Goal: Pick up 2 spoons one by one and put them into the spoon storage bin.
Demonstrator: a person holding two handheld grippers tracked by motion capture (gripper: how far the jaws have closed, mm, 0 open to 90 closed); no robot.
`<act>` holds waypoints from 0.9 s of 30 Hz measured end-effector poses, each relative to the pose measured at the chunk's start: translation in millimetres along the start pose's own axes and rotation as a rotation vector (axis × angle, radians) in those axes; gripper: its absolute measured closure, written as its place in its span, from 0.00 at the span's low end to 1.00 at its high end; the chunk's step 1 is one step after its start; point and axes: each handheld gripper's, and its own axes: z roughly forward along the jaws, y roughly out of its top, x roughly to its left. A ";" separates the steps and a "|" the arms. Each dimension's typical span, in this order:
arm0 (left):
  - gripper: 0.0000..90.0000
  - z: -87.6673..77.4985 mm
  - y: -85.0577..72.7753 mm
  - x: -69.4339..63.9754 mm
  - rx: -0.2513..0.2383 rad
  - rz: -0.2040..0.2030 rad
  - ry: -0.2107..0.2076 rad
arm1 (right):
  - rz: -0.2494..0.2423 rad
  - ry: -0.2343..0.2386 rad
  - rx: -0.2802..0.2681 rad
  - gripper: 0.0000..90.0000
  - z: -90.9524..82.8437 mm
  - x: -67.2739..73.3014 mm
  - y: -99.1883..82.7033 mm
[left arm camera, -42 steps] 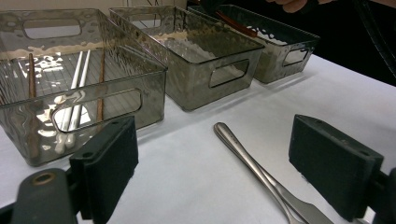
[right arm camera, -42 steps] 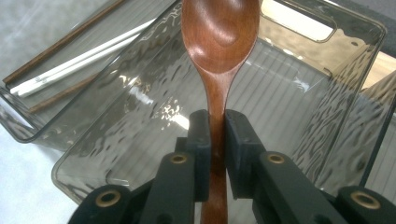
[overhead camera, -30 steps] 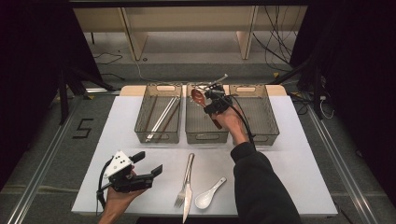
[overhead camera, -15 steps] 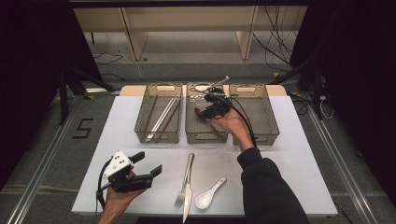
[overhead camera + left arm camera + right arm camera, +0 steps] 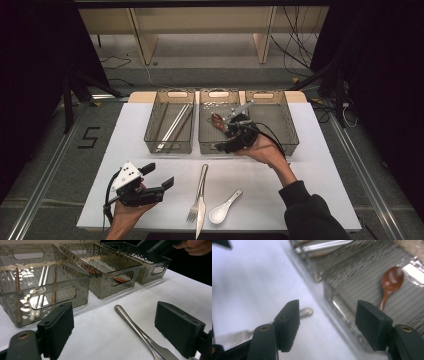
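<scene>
White surface (image 5: 320, 165) in a dark room; three bins near its far edge; both grippers' jaws open, empty, the right gripper's (image 5: 226, 144) just widened.

Spoon (image 5: 218, 121) in middle bin (image 5: 218, 125) (of three), fork (image 5: 196, 202) before it

- High view looks forward and down from above the near edge onto the middle basket (image 5: 218, 131).
- Left gripper view faces it (image 5: 107, 272) low, from near-left.
- Right gripper view hangs close over its near wall (image 5: 352, 322).

Right gripper view motion-blurred; wooden spoon (image 5: 391, 282) handle hidden behind jaw.
</scene>
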 end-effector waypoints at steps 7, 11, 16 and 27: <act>0.17 0.3 0.4 -0.6 -0.002 -0.001 -0.002 | -0.041 0.044 0.026 0.39 -4.4 15.4 -26.4; 0.17 0.5 0.6 -0.8 -0.001 0.002 -0.002 | -0.068 0.070 0.044 0.37 -0.5 23.9 -37.0; 0.17 -0.2 0.0 -0.1 -0.001 0.001 -0.001 | -0.093 0.098 0.080 0.37 2.5 34.3 -51.0; 0.17 0.6 0.5 -0.8 0.001 0.004 -0.002 | -0.152 0.147 0.144 0.37 10.7 53.2 -77.2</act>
